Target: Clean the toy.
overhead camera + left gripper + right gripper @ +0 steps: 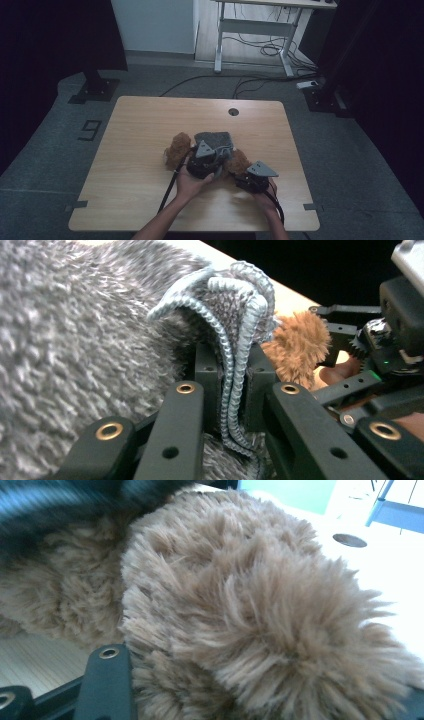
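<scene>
1. Left gripper (232, 390): fingers clamped on folded hem of grey knit (214, 140), mid-worktop (140, 195).
2. Right gripper (252, 181): fingers part-closed around brown fur (250, 610); grip unconfirmed.
3. Knit body extending from left fingers toward far edge; fur just right of hem, nearer right gripper.

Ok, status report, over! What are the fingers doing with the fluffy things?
Left gripper shut on grey knitted cloth's ribbed edge. Right gripper around brown furry piece, grip unclear. Nothing in the way.

The high view is dim with dark edges; the right gripper view is glary at right and blurred at its top-left corner.
</scene>
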`<state>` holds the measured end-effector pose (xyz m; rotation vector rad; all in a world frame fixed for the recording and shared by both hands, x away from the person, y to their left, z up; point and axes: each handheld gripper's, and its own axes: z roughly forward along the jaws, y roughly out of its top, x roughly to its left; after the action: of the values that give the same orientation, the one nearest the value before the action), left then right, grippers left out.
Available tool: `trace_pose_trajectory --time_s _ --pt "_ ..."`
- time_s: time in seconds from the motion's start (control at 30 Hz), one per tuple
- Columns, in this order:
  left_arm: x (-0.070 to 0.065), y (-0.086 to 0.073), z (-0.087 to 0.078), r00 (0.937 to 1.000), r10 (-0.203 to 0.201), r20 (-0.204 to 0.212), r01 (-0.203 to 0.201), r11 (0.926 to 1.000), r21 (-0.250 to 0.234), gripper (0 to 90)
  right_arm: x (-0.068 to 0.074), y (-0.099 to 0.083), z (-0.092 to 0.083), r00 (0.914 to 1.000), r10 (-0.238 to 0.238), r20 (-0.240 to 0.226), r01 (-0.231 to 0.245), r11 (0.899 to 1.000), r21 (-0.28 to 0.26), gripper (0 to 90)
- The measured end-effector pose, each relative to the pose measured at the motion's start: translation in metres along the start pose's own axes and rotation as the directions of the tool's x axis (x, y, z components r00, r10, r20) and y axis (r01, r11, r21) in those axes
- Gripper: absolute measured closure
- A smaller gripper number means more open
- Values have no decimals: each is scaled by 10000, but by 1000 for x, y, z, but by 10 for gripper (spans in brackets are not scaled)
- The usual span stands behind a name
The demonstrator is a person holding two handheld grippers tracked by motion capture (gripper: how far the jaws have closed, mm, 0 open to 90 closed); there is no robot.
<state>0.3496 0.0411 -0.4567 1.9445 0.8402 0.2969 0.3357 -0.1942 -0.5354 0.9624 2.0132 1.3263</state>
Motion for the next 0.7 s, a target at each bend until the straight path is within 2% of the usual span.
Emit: trace_pose_trajectory --time_s 0.07,0.13,0.2,0.27,0.37,0.4,0.5,0.57,0.63,0.7 --pt "7 0 -11 9998 -33 -202 30 9999 -166 807 0 0 0 10000 2 42 -2 10000 4 390" --pt "16 0 -22 9981 -139 -599 120 9994 -312 805 0 -1 0 10000 36 28 -36 10000 6 392" --pt "31 -2 -31 9951 -560 -816 537 9981 -302 803 -1 -2 -1 10000 39 8 -39 10000 -18 393" --pt "48 -6 -38 9901 -962 -1026 945 9953 -221 803 -2 -3 -1 10000 -6 -35 6 10000 -71 393" --pt "67 -14 -44 9811 -1268 -1458 1272 9919 -67 802 -2 -3 -1 9999 -79 -83 78 9999 -113 394" --pt "73 -17 -46 9792 -1385 -1480 1404 9901 22 802 -2 -3 -1 9999 -86 -99 85 9999 -121 393" --pt "83 -30 -54 9754 -1418 -1688 1477 9888 233 802 -1 -3 -2 9998 -183 -107 182 9998 -130 393" --pt "89 -37 -62 9693 -1406 -2016 1498 9882 312 802 -1 -3 -2 9997 -211 -115 210 9997 -131 394" --pt "96 -41 -71 9626 -1585 -2199 1684 9854 268 800 -1 -3 -2 9997 -204 -123 202 9997 -137 395" --pt "98 -41 -79 9599 -1676 -2245 1747 9846 119 799 0 -3 -2 9997 -244 -87 243 9996 -133 395"
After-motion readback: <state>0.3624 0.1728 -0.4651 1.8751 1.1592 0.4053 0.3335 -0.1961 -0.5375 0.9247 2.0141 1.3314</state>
